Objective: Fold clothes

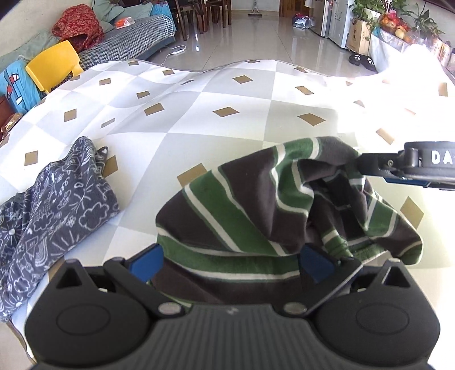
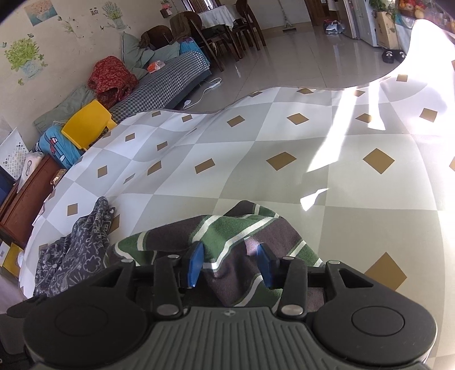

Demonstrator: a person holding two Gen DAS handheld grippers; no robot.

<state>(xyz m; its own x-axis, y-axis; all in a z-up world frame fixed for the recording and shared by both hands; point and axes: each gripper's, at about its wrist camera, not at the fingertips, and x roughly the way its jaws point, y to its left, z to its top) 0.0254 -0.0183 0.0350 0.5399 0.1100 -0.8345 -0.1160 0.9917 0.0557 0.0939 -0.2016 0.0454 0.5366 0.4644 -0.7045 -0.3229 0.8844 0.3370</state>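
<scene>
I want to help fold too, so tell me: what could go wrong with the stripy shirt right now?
1. The stripy shirt is bunched up, and neither the left gripper nor the right gripper is pinching it, so it may slump into a messier heap.
2. The grey patterned cloth lies close beside it; a wide grab might catch both.

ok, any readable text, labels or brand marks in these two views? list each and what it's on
"DA": white letters on the right gripper body at the right edge of the left wrist view; the rest is cut off by the frame.
Cardboard box by the plants: dark print, too small to read.
White appliance front: markings, too blurred to read.
Nothing legible on the striped garment, the patterned cloth or the mat.
</scene>
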